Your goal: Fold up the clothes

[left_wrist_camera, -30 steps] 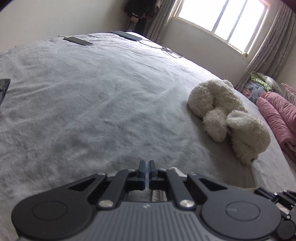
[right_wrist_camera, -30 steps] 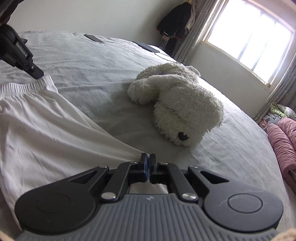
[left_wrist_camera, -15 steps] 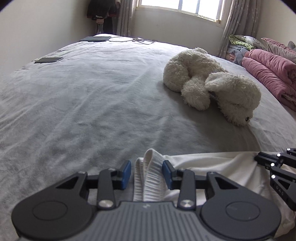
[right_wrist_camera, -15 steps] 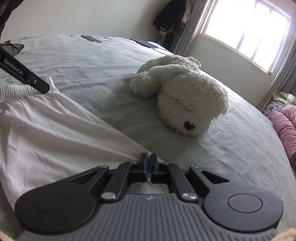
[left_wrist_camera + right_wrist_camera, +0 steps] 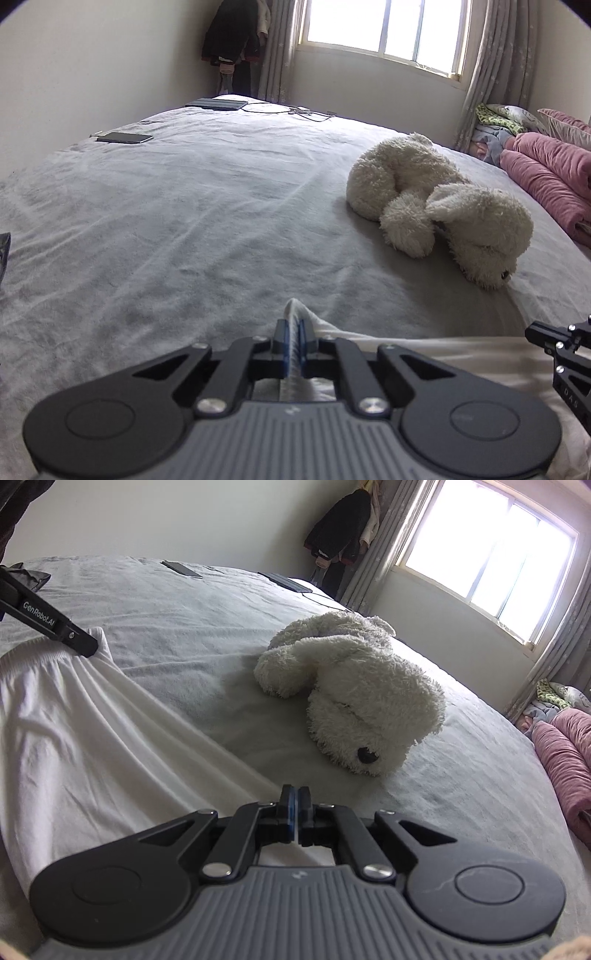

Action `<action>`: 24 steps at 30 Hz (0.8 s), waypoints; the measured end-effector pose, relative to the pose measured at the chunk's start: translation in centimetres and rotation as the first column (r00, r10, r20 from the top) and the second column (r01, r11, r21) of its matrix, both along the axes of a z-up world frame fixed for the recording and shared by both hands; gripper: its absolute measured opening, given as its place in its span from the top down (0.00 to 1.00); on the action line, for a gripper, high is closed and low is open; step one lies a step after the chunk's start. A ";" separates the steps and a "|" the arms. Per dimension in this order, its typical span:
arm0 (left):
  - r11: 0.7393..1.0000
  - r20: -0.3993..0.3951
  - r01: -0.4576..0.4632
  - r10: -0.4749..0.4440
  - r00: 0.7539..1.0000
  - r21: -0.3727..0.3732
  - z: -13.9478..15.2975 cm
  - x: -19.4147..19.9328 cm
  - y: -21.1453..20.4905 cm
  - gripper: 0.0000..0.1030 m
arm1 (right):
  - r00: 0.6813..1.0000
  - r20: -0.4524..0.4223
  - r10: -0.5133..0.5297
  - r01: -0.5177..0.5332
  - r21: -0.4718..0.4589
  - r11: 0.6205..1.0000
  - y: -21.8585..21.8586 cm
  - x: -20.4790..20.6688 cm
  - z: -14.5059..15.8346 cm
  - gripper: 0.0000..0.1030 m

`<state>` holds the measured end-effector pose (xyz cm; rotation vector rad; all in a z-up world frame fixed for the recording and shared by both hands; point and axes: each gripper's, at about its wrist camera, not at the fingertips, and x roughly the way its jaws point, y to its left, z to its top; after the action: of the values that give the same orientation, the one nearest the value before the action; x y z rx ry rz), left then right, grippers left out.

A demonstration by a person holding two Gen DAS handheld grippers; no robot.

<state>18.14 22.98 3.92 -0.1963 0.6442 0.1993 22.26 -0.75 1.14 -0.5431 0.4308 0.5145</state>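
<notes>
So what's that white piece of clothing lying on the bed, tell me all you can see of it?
The white garment is thin, soft cloth with a gathered, ribbed elastic band at one end, perhaps a waistband. It lies spread and rippled on the grey bedspread, near the plush toy but apart from it. The left claw pinches the band's corner; the right claw is shut at its other edge.

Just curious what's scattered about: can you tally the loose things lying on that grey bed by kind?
Fluffy cream plush dog: 1
White elastic-waisted cotton garment: 1
Flat dark phone: 1
Flat dark tablet: 1
Thin white cable: 1
Total: 5
</notes>
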 end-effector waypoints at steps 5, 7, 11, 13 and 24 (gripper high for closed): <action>1.000 -0.043 -0.001 0.001 0.999 0.006 -0.9 0.4 -0.2 0.91 | 0.999 -0.038 -0.017 0.015 -0.051 0.999 0.3 0.8 -1.2 1.00; 1.000 -0.035 -0.006 0.006 0.999 -0.017 -0.6 0.3 0.1 0.87 | 0.998 -0.052 -0.022 0.020 -0.038 0.999 -0.2 0.6 -1.2 0.98; 0.999 -0.033 -0.036 0.035 0.999 -0.032 -0.4 0.2 0.7 0.71 | 0.993 -0.087 -0.080 0.084 0.040 0.996 -3.4 0.1 0.1 0.87; 0.999 -0.033 -0.041 0.040 0.999 -0.030 -0.3 0.2 0.9 0.71 | 0.988 -0.102 -0.114 0.121 0.066 0.990 -5.1 -0.2 0.6 0.87; 0.996 0.013 -0.057 0.056 0.998 0.062 2.4 -1.0 0.3 0.71 | 0.966 -0.165 -0.197 0.204 0.030 0.979 -13.0 0.2 0.3 0.57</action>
<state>17.16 23.32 6.31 -0.1554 0.6211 0.2721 22.49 -13.78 1.45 -0.4088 0.6205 0.3739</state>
